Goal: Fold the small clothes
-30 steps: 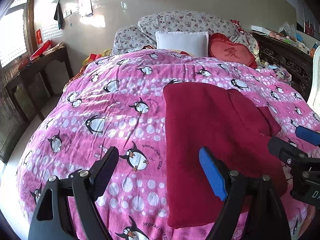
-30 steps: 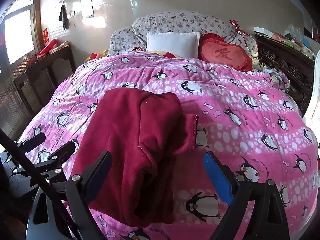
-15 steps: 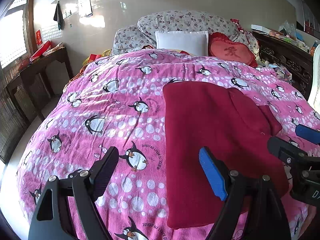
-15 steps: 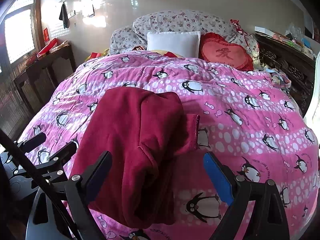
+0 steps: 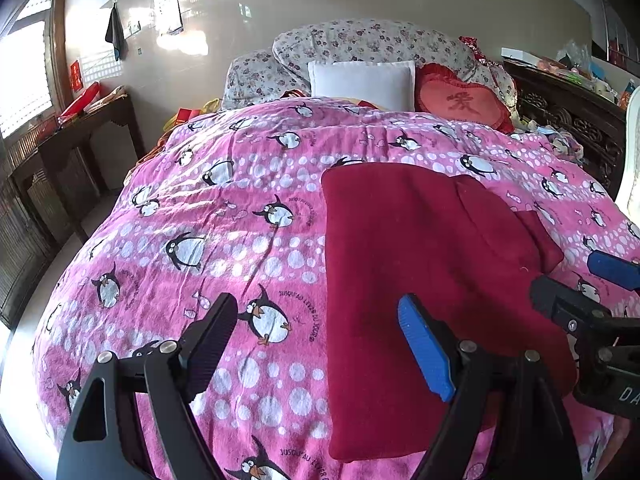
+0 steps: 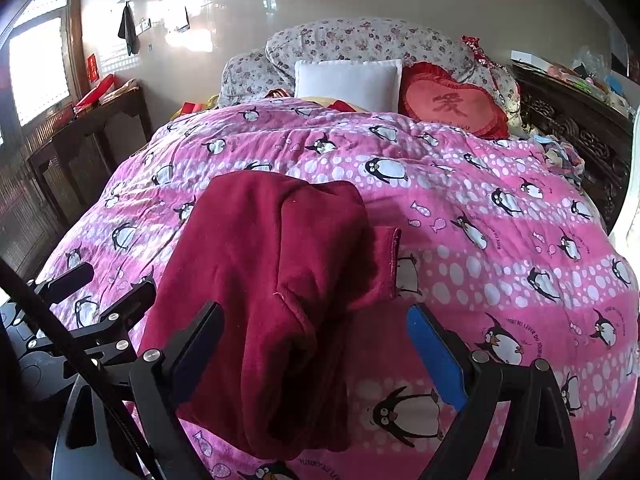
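A dark red fleece garment (image 5: 420,280) lies on the pink penguin bedspread (image 5: 240,220), folded lengthwise, with a sleeve end sticking out on its right side (image 6: 384,264). My left gripper (image 5: 316,332) is open and empty, held above the garment's near left edge. My right gripper (image 6: 312,344) is open and empty, held above the garment's near right part (image 6: 280,280). The right gripper also shows at the right edge of the left wrist view (image 5: 600,284). The left gripper shows at the left of the right wrist view (image 6: 100,292).
A white pillow (image 5: 362,84), a red heart cushion (image 5: 460,104) and a floral quilt roll (image 5: 360,44) lie at the bed's head. A dark wooden side table (image 5: 80,128) stands left. A carved dark cabinet (image 5: 568,112) stands right.
Both grippers stay open and nearly still. The view has shifted very slightly; the garment has not moved.
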